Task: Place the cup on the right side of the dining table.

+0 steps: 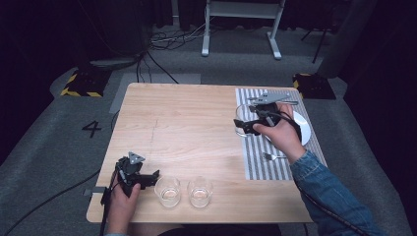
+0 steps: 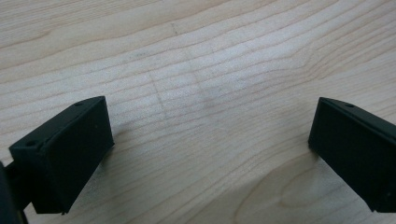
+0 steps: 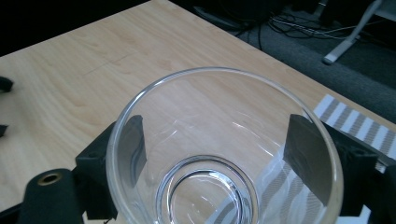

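Over the wooden table [image 1: 196, 123], the right gripper [image 1: 244, 127] clasped a clear glass [image 3: 224, 154], while the left gripper [image 2: 210, 144] gaped wide, holding nothing.

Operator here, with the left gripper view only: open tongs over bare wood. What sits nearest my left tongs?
Observer: Two clear glasses stand side by side just right of the left tongs, by the table's near edge: the nearer glass and the farther glass.
Operator: Where are the right tongs?
Observer: The right tongs have a jaw on either side of a third glass at the left edge of the striped mat. I cannot tell whether they press it.
Operator: Anything else on that mat?
Observer: A white plate under the right hand, and a fork nearer the person.
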A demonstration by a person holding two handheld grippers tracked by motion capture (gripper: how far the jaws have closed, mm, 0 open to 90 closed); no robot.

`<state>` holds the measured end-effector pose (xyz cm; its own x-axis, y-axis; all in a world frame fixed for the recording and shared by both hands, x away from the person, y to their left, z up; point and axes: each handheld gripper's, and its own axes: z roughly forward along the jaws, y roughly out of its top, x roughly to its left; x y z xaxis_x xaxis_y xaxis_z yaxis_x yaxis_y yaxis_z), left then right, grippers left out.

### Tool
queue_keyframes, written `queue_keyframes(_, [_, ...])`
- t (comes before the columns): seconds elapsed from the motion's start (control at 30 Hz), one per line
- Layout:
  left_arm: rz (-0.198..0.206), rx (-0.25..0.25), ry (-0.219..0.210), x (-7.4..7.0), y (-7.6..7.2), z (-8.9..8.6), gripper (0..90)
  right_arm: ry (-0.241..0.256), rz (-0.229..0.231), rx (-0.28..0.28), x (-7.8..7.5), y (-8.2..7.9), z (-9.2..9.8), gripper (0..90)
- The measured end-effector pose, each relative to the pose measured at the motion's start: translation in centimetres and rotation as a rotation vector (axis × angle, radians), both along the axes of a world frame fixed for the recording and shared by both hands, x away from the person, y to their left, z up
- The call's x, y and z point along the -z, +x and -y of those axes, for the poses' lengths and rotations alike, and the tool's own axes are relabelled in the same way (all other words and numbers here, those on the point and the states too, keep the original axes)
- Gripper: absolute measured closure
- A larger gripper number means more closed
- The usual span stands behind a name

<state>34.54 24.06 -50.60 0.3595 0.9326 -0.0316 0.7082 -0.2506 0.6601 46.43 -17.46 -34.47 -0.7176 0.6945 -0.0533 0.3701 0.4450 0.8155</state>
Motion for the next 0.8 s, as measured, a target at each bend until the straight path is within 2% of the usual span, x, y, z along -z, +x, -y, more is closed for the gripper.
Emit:
queue_keyframes(0.17, [0.000, -0.001, 0.000, 0.0, 0.0, 0.0, 0.0, -0.028, -0.001, 0.058, -0.6, 2.2, 0.0, 18.7])
queue_keyframes(0.33, [0.000, 0.000, 0.000, 0.0, 0.0, 0.0, 0.0, -0.029, -0.024, 0.103, -0.9, 4.6, 0.0, 18.7])
queue_keyframes(0.5, [0.000, -0.001, 0.000, 0.0, 0.0, 0.0, 0.0, -0.017, -0.045, 0.163, -0.5, 6.9, 0.3, 18.7])
queue_keyframes(0.8, [0.000, -0.001, 0.000, 0.0, 0.0, 0.0, 0.0, -0.046, -0.069, 0.260, 0.2, 10.4, 0.3, 18.6])
